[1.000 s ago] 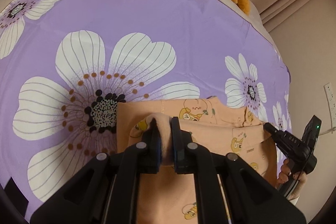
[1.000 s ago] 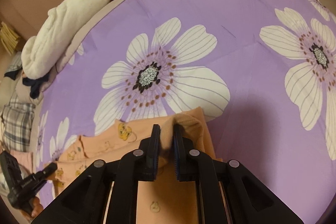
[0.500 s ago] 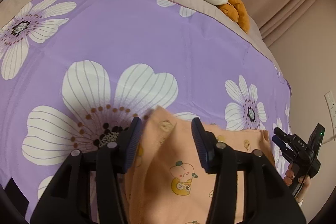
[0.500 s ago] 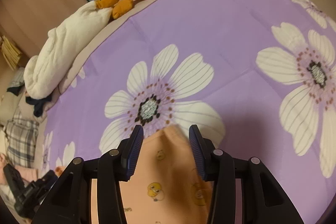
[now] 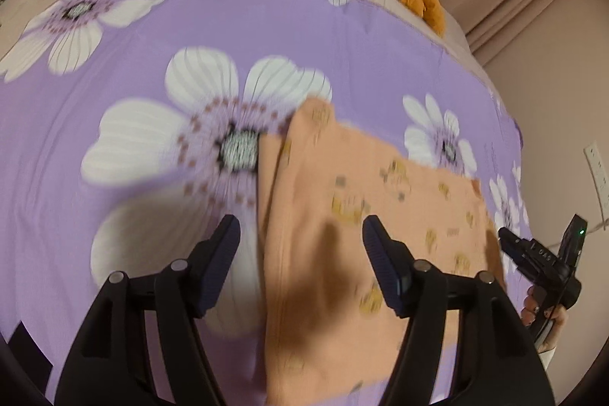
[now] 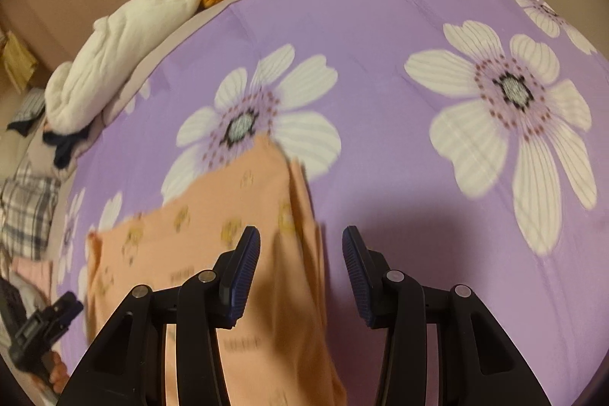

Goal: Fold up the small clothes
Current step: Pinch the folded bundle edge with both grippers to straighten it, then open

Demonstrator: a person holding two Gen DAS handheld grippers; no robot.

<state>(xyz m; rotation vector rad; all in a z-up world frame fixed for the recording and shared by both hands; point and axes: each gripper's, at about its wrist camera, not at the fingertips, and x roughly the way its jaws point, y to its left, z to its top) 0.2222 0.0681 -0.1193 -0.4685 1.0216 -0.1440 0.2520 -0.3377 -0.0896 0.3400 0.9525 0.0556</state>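
Both claws have just let go: the left claw [image 5: 300, 253] has been spreading apart, the right claw [image 6: 301, 265] stands released and empty. The peach garment [image 5: 361, 215] now lies folded on the purple bedspread [image 5: 228, 33], fold apparently laid.

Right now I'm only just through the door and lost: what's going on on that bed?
A person with a gripper in each hand is folding a small peach garment on the purple flowered bedspread. The left gripper has just been opening and the right gripper stands open too. Neither pinches the cloth, which lies loose on the spread, apparently just released after a fold.
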